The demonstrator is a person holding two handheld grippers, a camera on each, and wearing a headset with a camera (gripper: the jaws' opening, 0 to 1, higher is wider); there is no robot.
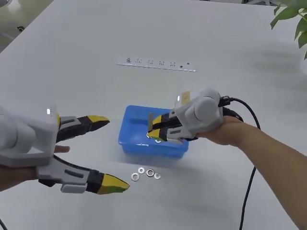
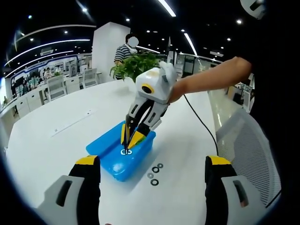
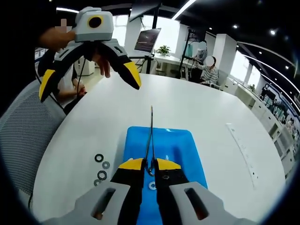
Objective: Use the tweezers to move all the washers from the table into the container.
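1. The table: white and broad, carrying everything below. The two gripper views took in an open office beyond it, with people and a mesh chair. The head view gave the tabletop and some plant leaves at the far corner.

2. The left gripper: hand-held above the table, left of the container, jaws spread wide with nothing between them. The right gripper view caught it from the front, held high.

3. The right gripper: over the container, yellow-tipped jaws pressed together on the tweezers.

4. The container: a blue, shallow, rectangular tray at mid-table. One washer lay inside it, under the right gripper's jaws (the left gripper view set this ring right at the tweezers' lower end; whether it was pinched or lying loose could not be told).

5. The power strip: white, flat on the table beyond the container, well apart from it.

6. The tweezers: thin metal, running forward from the clamped jaws above the tray. They were plain in the right gripper view and largely covered by the gripper's body in the head view.

7. The loose washers: four, clustered on the table just beside the container's near wall.
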